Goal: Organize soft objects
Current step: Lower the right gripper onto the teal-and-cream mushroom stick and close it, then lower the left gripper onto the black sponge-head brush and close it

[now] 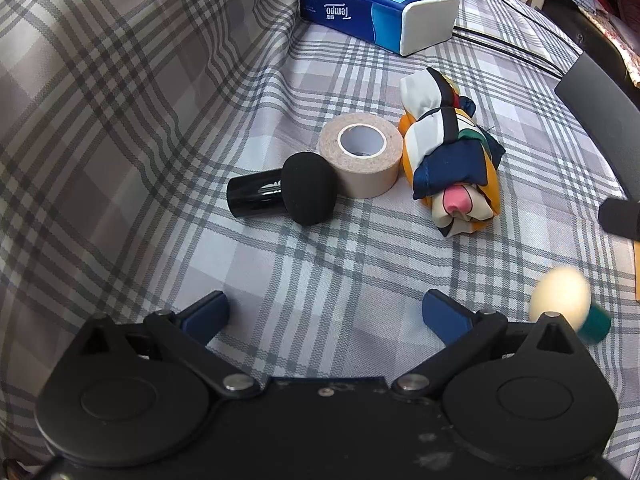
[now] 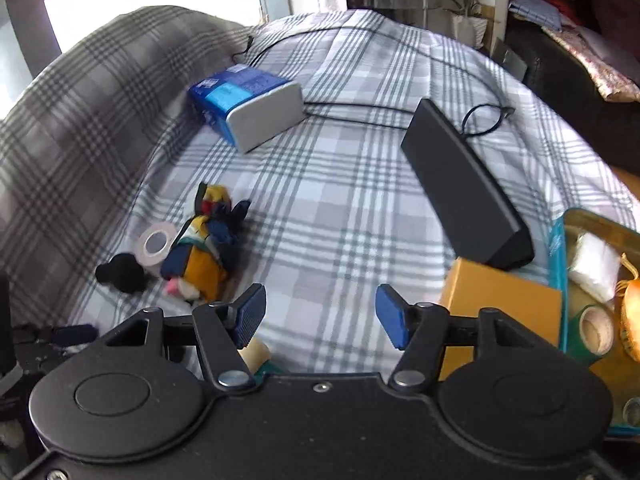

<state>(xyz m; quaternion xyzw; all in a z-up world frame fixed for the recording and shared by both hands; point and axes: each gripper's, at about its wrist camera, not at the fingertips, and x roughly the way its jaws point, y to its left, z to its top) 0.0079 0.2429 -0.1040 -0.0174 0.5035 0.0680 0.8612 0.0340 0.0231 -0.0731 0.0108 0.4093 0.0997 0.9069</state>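
Down by the near edge of the bed, both grippers hang over the checked sheet (image 1: 320, 260) with nothing in them. The left gripper (image 1: 325, 314) has its jaws spread wide over bare cloth. The right gripper (image 2: 320, 316) stands about half open with only sheet showing between its blue pads. Just off to the side of the left one lies a small cream and green thing (image 1: 568, 306), too blurred to name, loose on the sheet.

A little farther in sits the cluster that looks to be waiting its turn: a black sponge-headed brush (image 1: 288, 192) on its side, touching a roll of beige tape (image 1: 362, 156), and just beside that a bundle of coloured cloth (image 1: 452, 160), rolled up tight. None of the three is in any container.

Off to the right, at the bed's edge, a tray (image 2: 560, 240) already holds a white folded cloth (image 2: 592, 264), a green roll of tape (image 2: 592, 332) and something orange, with a yellow box (image 2: 500, 304) and a black bar-shaped speaker (image 2: 464, 188) near it. So I'd judge the sorting partly done, with the cloth bundle and the sponge brush yet to go.

Farthest back, a blue pack of tissues (image 1: 376, 12) rests against the raised fold of the sheet, a black cable trailing behind it.
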